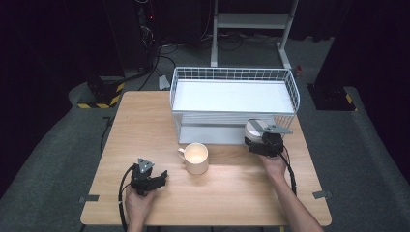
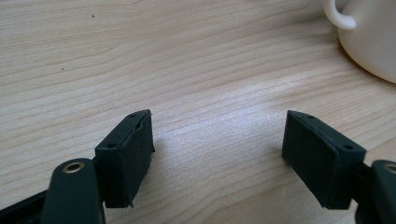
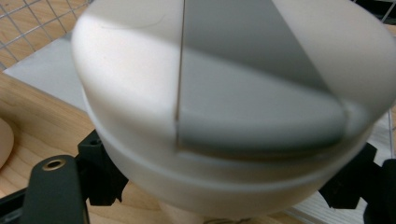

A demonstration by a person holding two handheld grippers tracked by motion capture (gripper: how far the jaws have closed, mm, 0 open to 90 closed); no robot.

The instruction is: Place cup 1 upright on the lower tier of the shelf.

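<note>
— Over by the front of the wire rack [image 1: 235, 94], is that a bowl the right gripper [image 1: 263, 140] has?

— Looks like it. A white bowl [image 3: 224, 107] with a grey band across it, and from the right gripper view the jaws are pinching it from either side low on its wall. It sits right at the rack's lower opening, at the worktop's [image 1: 145, 125] far right.

— So which way does it have to travel?

— My guess is forward, away from the person, into the lower shelf. The rack lies straight ahead of the jaws, just beyond the bowl, so the opening and the bowl are almost touching already. I can't tell whether the bowl rests on the wood or hangs just above it.

— And the left gripper [image 1: 149, 179]?

— Down at the near left, jaws spread wide with bare wood between them, holding nothing. The cream mug [image 1: 196, 158] stands ahead and to its right, handle turned toward that side, apart from the jaws. The left hand is clearly the nearer one to the mug; the right is busy.
</note>
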